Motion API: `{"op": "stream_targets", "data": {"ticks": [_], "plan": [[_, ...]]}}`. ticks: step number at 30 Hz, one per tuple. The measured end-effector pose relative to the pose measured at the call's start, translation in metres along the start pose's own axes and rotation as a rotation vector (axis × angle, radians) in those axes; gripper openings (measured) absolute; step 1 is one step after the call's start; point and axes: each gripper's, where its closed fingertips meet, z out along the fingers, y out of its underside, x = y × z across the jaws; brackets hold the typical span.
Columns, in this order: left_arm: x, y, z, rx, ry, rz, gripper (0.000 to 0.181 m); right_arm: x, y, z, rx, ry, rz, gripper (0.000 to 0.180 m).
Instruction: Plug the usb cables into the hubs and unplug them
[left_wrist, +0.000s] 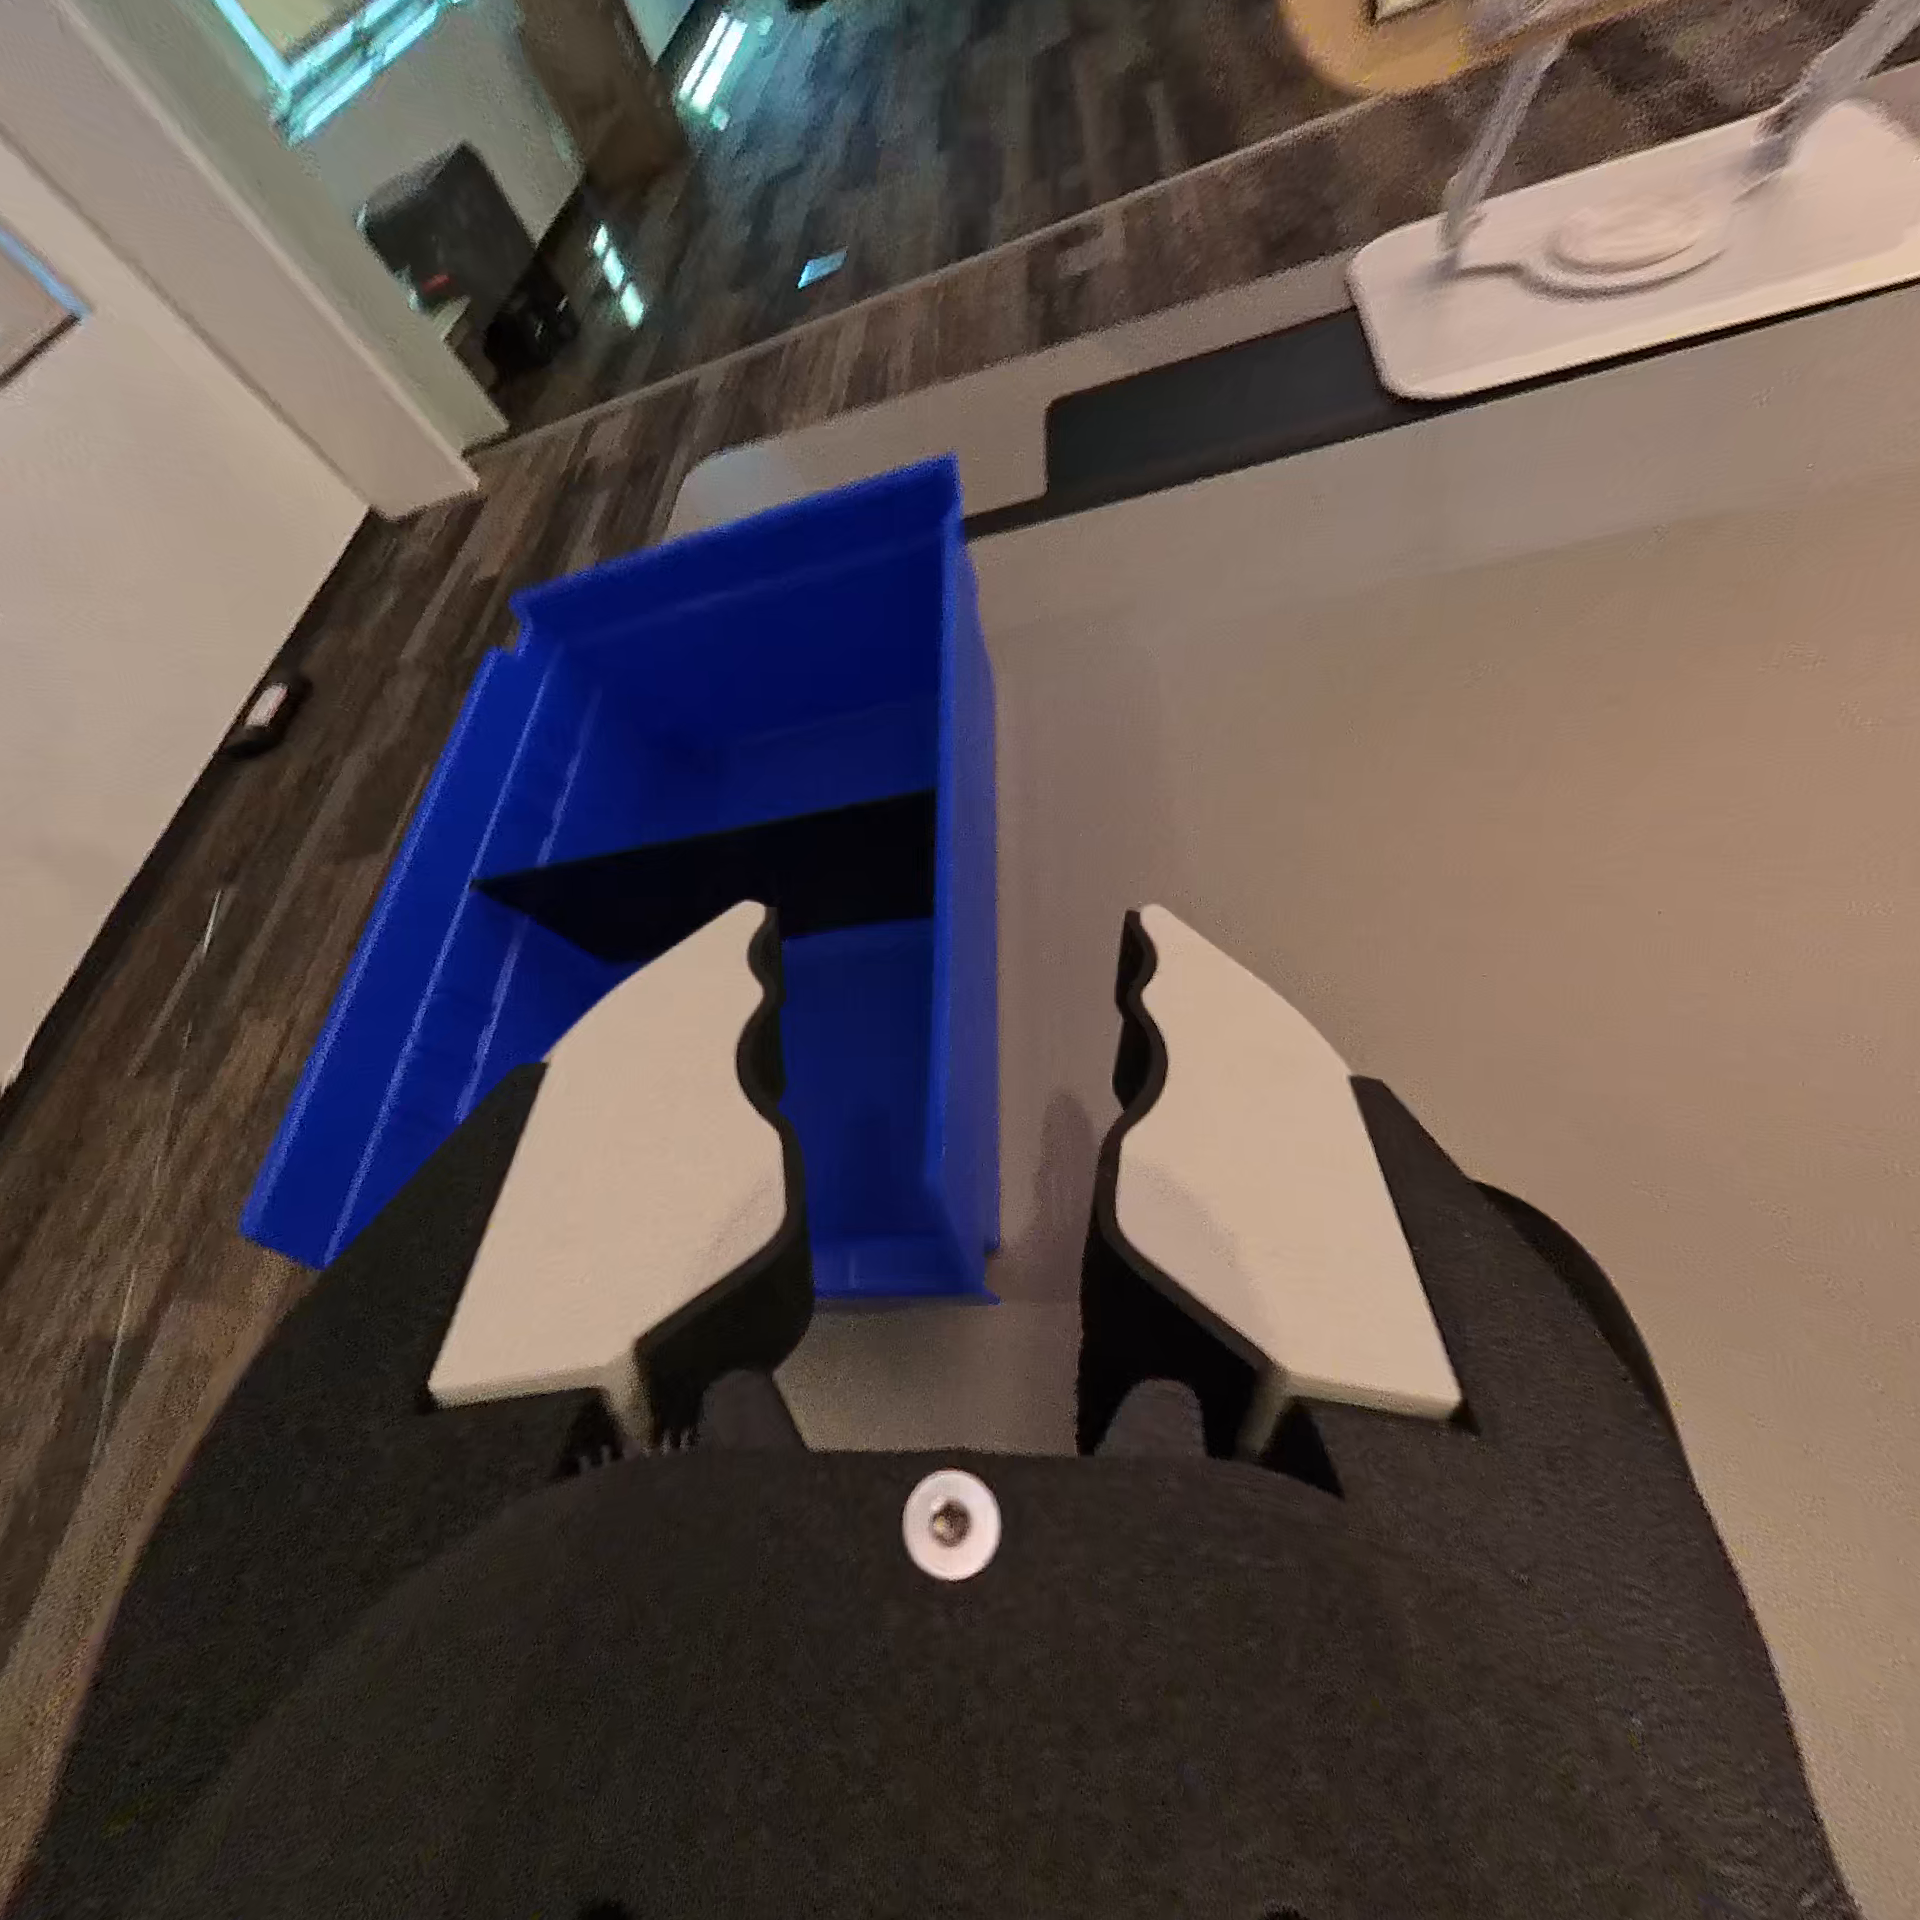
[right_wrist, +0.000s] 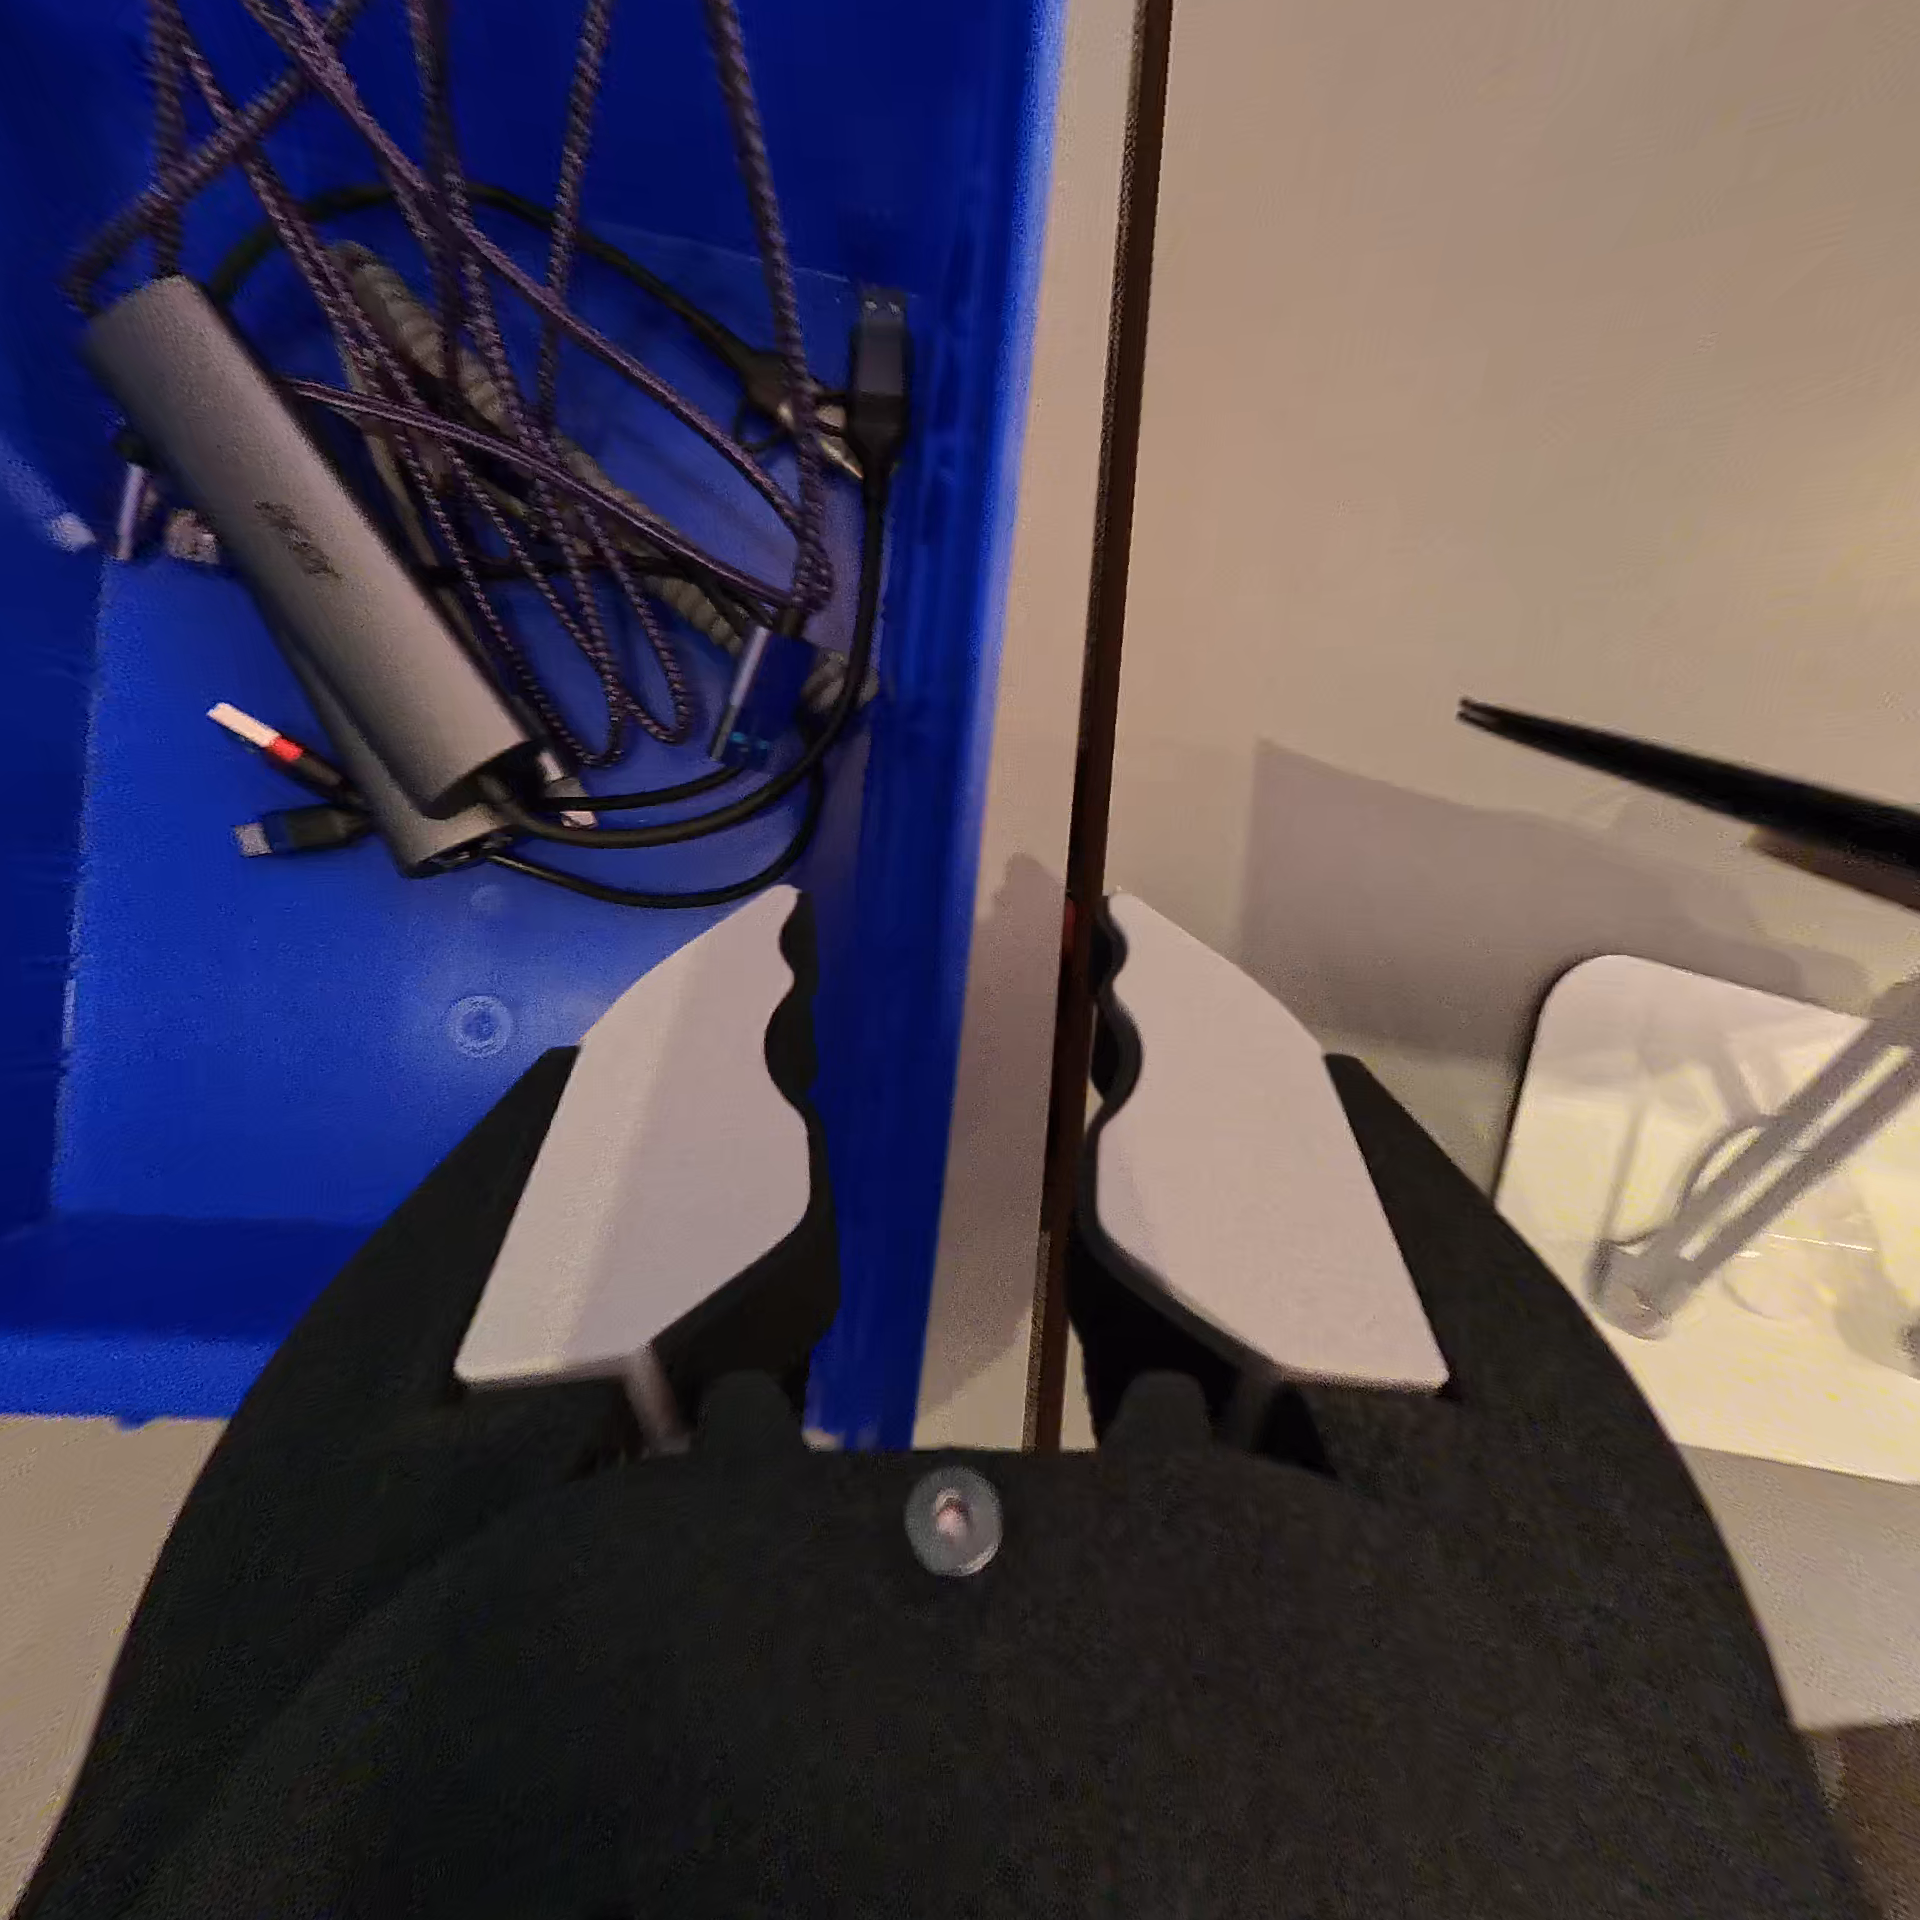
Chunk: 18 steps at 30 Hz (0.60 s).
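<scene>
1. Hovering with fingers spread and nothing between them: left gripper (left_wrist: 945, 920), above the near end of an empty-looking blue bin (left_wrist: 727, 727).
2. Spread too: right gripper (right_wrist: 956, 904), a thin dark cable (right_wrist: 1117, 520) running along its right finger, not pinched.
3. Lying in another blue bin (right_wrist: 966, 520): grey hub (right_wrist: 301, 561), tangled braided cables (right_wrist: 582, 520).

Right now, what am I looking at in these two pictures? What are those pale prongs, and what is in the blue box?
The prongs are fingers of two hand-held grippers, each carrying a camera that looks along them. No robot arm: a person holds one per hand. The left gripper is open and empty, above a blue bin on a pale table; the part of the bin it sees is empty. The right gripper looks into a blue bin holding a grey hub amid tangled cables. It is open too; a thin dark cable runs by its right finger, ungripped. A stand sits farther right.
</scene>
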Motion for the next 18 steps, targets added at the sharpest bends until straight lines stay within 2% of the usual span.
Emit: {"op": "stream_targets", "data": {"ticks": [4,8,9,12,14,15,18], "plan": [[0.006,0.026,0.023,-0.100,0.031,-0.057,0.060,-0.005,0.022,0.027,-0.054,-0.136,0.092,0.046],[0.001,0.045,0.045,-0.184,-0.020,-0.038,0.060,-0.007,0.028,0.037,-0.098,-0.157,0.042,0.042],[0.001,0.050,0.049,-0.209,-0.017,-0.046,0.059,-0.010,0.030,0.036,-0.124,-0.175,0.014,0.034],[0.002,0.065,0.061,-0.281,0.015,-0.083,0.048,-0.019,0.035,0.032,-0.220,-0.209,-0.059,0.012],[0.005,0.073,0.066,-0.310,0.057,-0.096,0.017,-0.021,0.035,0.032,-0.229,-0.225,-0.032,0.009],[0.003,0.073,0.068,-0.307,0.055,-0.094,0.007,-0.023,0.035,0.032,-0.230,-0.246,0.005,0.008],[0.010,0.068,0.073,-0.299,0.091,-0.075,0.006,-0.023,0.036,0.032,-0.237,-0.244,0.033,0.007]]}}
